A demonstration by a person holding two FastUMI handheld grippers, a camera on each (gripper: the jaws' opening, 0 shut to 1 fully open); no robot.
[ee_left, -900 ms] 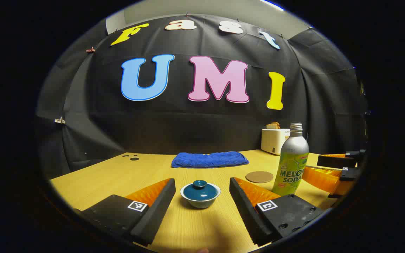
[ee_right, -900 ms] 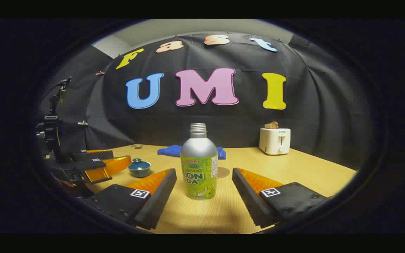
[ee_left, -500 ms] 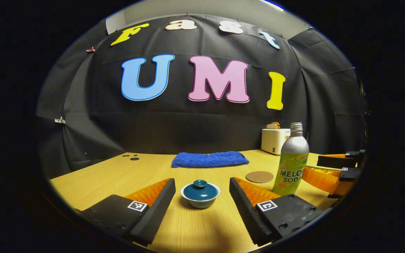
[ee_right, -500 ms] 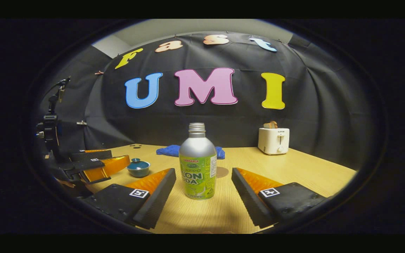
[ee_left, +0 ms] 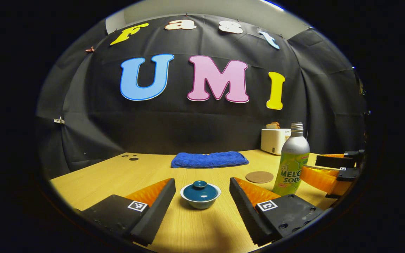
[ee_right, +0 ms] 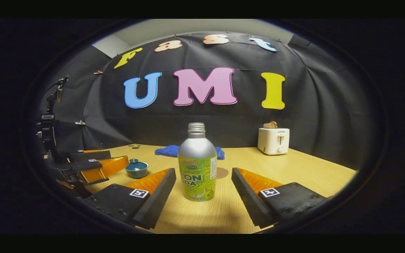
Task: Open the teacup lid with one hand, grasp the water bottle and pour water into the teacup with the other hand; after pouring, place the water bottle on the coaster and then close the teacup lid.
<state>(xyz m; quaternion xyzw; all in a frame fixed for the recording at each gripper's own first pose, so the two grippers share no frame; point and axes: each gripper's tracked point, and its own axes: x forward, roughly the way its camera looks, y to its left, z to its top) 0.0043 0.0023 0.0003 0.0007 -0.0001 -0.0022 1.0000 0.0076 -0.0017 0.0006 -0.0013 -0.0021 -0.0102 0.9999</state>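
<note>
Left gripper view: left claw (ee_left: 202, 196) spread wide, released, hovering low over the counter (ee_left: 118, 175). Teacup (ee_left: 200, 195) sits between its 2 fingers, touching neither, lid (ee_left: 199, 190) on. Water bottle (ee_left: 291, 165) stands upright to the right, uncapped, coaster (ee_left: 259, 176) just left of it. Right claw (ee_left: 332, 168) at the far right edge, next to the bottle. Blue towel (ee_left: 209, 159) at the back, toaster (ee_left: 275, 140) back right.

Right gripper view: right claw (ee_right: 204, 191) released, fingers wide, bottle (ee_right: 197, 165) centred between them, not touched. Coaster (ee_right: 222, 172) peeks out behind the bottle. Teacup (ee_right: 136, 168) off left beside the left claw (ee_right: 95, 167). Toaster (ee_right: 273, 140) seen front-on here, slot lever visible.
</note>
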